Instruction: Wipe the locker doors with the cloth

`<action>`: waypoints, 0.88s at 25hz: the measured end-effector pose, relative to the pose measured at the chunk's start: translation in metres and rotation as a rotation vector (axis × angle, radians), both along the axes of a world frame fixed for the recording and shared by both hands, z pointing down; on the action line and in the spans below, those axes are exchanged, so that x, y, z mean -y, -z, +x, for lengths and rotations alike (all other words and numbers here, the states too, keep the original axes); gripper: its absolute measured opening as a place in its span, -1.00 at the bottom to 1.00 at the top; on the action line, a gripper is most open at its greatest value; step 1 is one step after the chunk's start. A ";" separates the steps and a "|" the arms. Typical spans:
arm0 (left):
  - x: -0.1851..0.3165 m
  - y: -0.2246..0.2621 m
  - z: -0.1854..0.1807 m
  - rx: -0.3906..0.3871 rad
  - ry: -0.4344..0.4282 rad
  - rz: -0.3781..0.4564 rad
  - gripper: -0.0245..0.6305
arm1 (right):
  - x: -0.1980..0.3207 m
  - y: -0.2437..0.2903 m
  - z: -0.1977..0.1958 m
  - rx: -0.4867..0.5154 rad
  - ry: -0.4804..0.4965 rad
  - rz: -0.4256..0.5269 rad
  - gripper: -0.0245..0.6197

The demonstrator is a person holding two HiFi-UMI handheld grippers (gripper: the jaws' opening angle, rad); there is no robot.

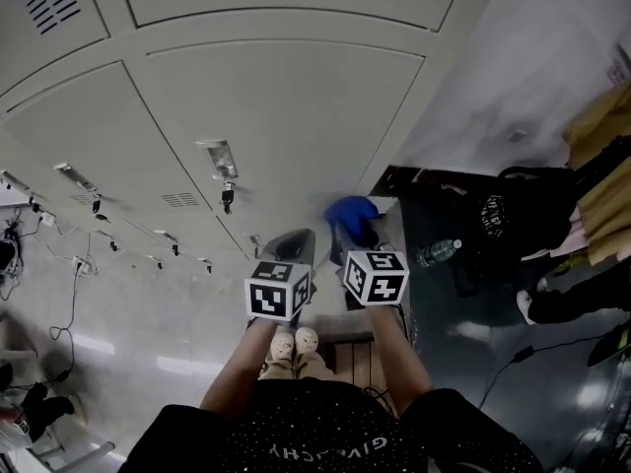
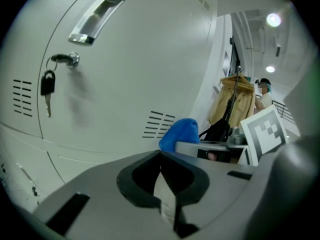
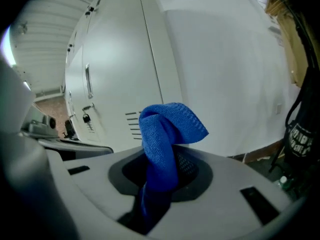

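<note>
Holds both tools side by side before the pale locker doors (image 1: 266, 116); pinches the blue cloth (image 3: 167, 124) in the right gripper (image 3: 162, 169), jaws pressed on its lower folds, bunched top standing up above them, close to the lockers' end corner, contact not discernible; carries nothing in the left gripper (image 2: 161, 156), jaws pressed together; faces a door with a recessed handle (image 2: 95, 19), a key (image 2: 47, 91) hanging from its lock, and vent slots (image 2: 159, 124).

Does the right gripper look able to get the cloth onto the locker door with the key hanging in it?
Probably yes: the right gripper holds the blue cloth close to that locker door, and nothing stands between them.
</note>
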State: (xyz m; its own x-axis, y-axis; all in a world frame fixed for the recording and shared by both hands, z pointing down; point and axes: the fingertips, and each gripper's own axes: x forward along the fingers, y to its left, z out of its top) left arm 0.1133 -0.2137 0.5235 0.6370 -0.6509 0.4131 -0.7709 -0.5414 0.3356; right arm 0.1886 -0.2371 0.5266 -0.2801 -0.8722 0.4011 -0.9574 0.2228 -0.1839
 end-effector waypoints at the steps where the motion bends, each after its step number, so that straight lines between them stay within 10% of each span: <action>1: 0.000 0.009 -0.002 -0.026 -0.007 0.034 -0.90 | -0.002 0.011 -0.006 0.028 0.013 0.026 -0.63; 12: -0.014 0.139 -0.047 -0.134 0.031 0.427 -0.90 | -0.052 0.137 -0.058 0.174 0.113 0.300 -0.63; 22: -0.044 0.158 -0.057 -0.166 -0.003 0.516 -0.90 | -0.074 0.150 -0.076 0.034 0.151 0.335 -0.65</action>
